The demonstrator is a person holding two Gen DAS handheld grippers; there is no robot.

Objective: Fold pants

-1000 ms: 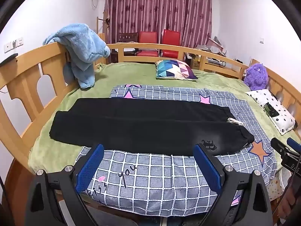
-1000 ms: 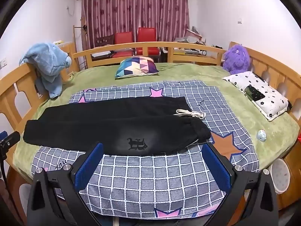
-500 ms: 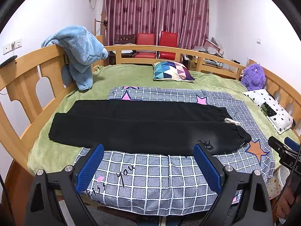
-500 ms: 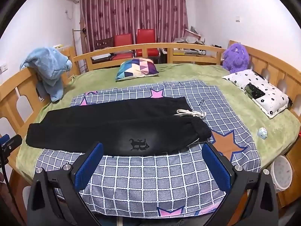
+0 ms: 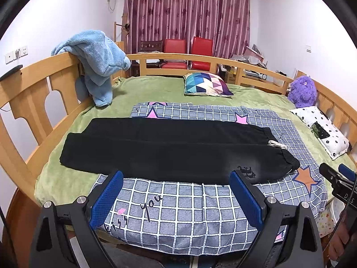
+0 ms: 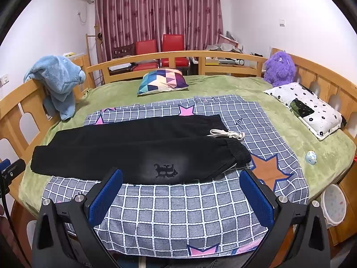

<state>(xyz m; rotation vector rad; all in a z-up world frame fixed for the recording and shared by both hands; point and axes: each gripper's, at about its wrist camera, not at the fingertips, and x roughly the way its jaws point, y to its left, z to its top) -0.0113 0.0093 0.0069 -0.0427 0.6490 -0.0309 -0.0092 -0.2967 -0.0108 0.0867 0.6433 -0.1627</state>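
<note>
You have drawn both grippers back a little from the bed; your left gripper (image 5: 176, 198) and right gripper (image 6: 181, 197) hang wide open, holding nothing. Black pants (image 5: 169, 149) lie flat across the checked blanket (image 5: 183, 214).

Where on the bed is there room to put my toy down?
Free patches: the checked blanket near the front edge, before the black pants; the green sheet between the triangle cushion and the purple plush. Crowded: the middle, under the pants, and the right side with the flowered pillow and a small blue toy.
</note>
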